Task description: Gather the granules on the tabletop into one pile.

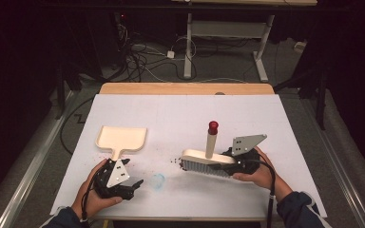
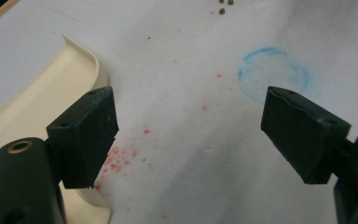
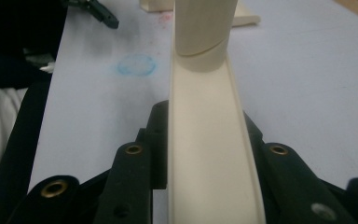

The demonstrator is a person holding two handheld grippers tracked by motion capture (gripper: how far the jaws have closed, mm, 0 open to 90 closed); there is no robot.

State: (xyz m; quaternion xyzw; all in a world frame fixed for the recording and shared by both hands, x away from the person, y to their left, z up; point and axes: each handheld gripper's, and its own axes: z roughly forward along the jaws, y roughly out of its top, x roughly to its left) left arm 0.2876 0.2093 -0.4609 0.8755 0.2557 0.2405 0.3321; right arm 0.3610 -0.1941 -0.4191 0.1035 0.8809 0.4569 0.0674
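One brush (image 1: 208, 163), one dustpan (image 1: 121, 137), a few crumbs (image 1: 175, 160) and one blue ring (image 1: 158, 180) lie on the white table (image 1: 285, 142). The brush's head runs left to right with bristles down and its handle, red-capped, standing up; the right gripper (image 1: 233, 161) is clamped on the head's right end, crumbs just off the left end. The left gripper (image 1: 132, 178) has jaws wide apart holding nothing, just beside the dustpan's handle, which points toward the person.

Dim, dark surroundings; the white table sheet (image 1: 180, 114) is evenly lit, close-ups slightly soft.
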